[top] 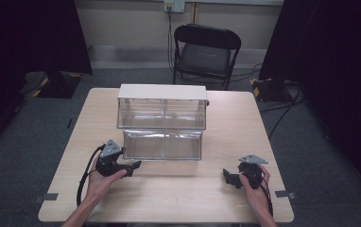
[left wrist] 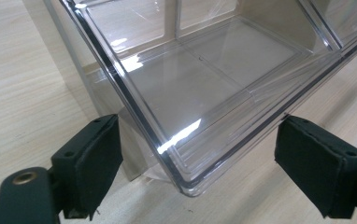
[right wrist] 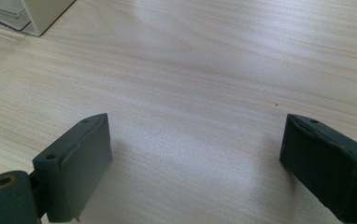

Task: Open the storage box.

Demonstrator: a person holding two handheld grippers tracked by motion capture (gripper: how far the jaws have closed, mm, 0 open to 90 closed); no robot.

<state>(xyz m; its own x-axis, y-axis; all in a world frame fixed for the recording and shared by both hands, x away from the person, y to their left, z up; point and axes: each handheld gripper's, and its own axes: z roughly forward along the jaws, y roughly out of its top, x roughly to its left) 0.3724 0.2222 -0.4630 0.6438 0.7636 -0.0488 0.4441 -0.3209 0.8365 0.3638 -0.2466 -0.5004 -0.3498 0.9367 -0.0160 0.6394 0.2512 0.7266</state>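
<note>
Two grippers were in play, and I kept my attention on the left gripper [top: 132, 169], because it sat just beside the near left corner of the clear pulled-out drawer [top: 162, 144], the lower tier of a two-tier transparent drawer cabinet [top: 161, 91] standing mid-table. From the left gripper view its jaws stood wide apart, one pad [left wrist: 90, 161] left of the drawer's rounded front corner [left wrist: 186, 186] and the other pad [left wrist: 319, 165] off to the right, neither touching plastic. I judged the step in hand to be taking hold of, or pushing on, that drawer's front. To do it well I would have shifted toward the middle of the drawer front rather than working at the corner, since a push or pull at one end would likely skew the drawer in its slot and jam it. I would also have kept the pads square to the thin front wall, closed gently on the slick plastic, and moved straight along the drawer's travel. The right gripper [top: 231, 177] hovered well apart from the drawer, toward the table's [top: 244, 118] near right edge, jaws likewise spread over bare wood with nothing between them; I would have brought it to the cabinet's right side to brace the light housing against sliding.
</note>
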